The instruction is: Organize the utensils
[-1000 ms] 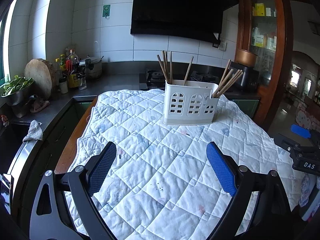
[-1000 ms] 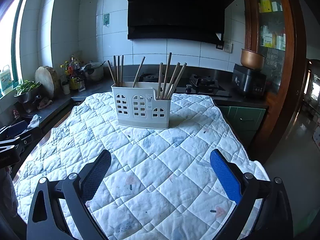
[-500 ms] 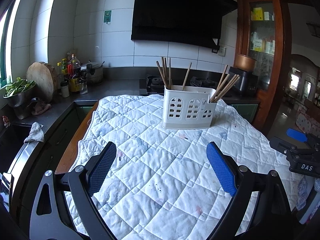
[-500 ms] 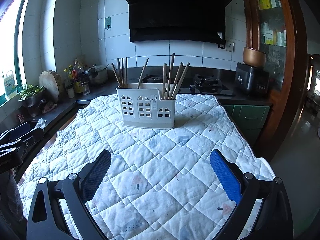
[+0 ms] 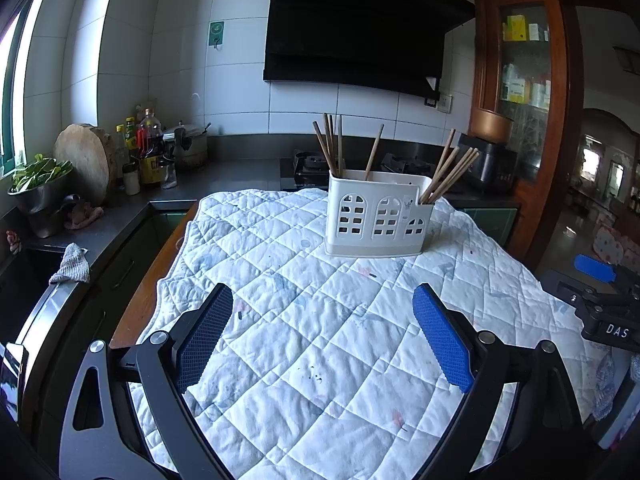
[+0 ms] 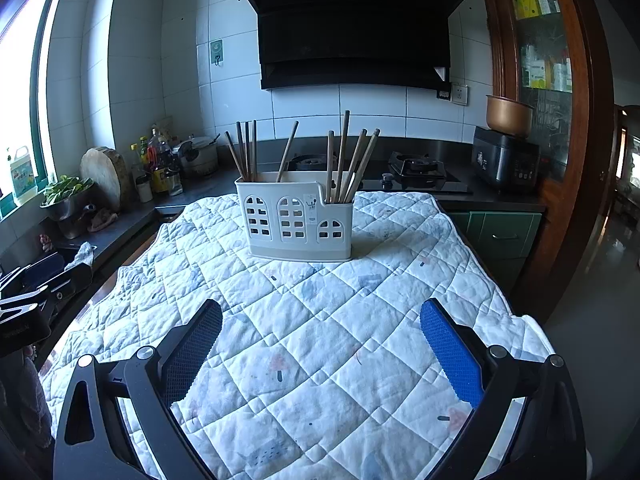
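Observation:
A white plastic utensil holder point(image 5: 378, 220) stands upright on the quilted white cloth point(image 5: 320, 340) at the far side of the table; it also shows in the right wrist view point(image 6: 296, 220). Several wooden chopsticks point(image 5: 448, 174) stand in its compartments, some at the left point(image 6: 244, 152), some at the right point(image 6: 352, 164). My left gripper point(image 5: 322, 332) is open and empty above the near cloth. My right gripper point(image 6: 320, 352) is open and empty too. Each gripper shows at the edge of the other's view: the right one point(image 5: 600, 300), the left one point(image 6: 28, 300).
A dark counter point(image 5: 224, 176) runs behind and to the left, with bottles point(image 5: 150, 152), a round wooden board point(image 5: 86, 160), a bowl of greens point(image 5: 38, 184) and a gas hob point(image 6: 416, 168). A rice cooker point(image 6: 506, 156) and wooden cabinet point(image 6: 560, 120) stand at right.
Both grippers have drawn back and risen a little, so the holder looks smaller and farther away. Both stay open and empty.

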Action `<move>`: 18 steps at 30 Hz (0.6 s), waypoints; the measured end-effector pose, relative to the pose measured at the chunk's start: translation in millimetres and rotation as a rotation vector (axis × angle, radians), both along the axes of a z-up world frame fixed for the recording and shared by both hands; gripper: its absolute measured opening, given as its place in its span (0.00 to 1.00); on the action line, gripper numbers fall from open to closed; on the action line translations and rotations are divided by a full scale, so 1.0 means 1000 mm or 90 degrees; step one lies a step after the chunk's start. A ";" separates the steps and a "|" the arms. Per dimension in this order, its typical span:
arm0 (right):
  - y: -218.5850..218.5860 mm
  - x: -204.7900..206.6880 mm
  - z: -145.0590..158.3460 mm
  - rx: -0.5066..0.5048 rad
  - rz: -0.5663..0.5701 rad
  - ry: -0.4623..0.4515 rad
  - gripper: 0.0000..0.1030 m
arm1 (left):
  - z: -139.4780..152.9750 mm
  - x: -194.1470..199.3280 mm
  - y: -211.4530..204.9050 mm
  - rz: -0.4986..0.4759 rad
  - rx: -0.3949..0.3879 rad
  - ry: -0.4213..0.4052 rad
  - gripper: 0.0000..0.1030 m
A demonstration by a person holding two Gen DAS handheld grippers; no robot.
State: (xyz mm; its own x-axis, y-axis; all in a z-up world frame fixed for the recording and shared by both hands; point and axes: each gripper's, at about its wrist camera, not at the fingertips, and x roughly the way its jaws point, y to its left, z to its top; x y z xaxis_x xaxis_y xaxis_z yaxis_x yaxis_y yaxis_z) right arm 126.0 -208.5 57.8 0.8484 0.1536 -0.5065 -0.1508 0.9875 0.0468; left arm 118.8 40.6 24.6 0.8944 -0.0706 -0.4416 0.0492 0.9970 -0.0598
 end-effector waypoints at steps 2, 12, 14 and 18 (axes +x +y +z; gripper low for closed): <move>0.000 0.000 0.000 0.000 0.001 0.000 0.93 | 0.000 0.000 0.000 0.001 0.000 0.000 0.88; 0.001 0.000 0.001 -0.001 0.003 0.000 0.93 | -0.003 0.000 -0.001 -0.003 0.002 0.003 0.88; 0.001 0.000 0.001 -0.001 0.003 -0.001 0.93 | -0.003 0.001 -0.001 -0.005 0.001 0.004 0.88; 0.002 -0.001 0.001 -0.001 0.005 -0.001 0.93 | -0.003 0.000 -0.002 -0.005 0.000 0.003 0.88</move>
State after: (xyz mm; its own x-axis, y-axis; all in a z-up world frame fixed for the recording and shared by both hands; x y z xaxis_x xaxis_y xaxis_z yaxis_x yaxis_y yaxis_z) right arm 125.3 -206.6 59.1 0.8484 0.1595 -0.5047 -0.1584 0.9863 0.0454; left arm 119.2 38.8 21.7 0.8916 -0.0783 -0.4461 0.0574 0.9965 -0.0600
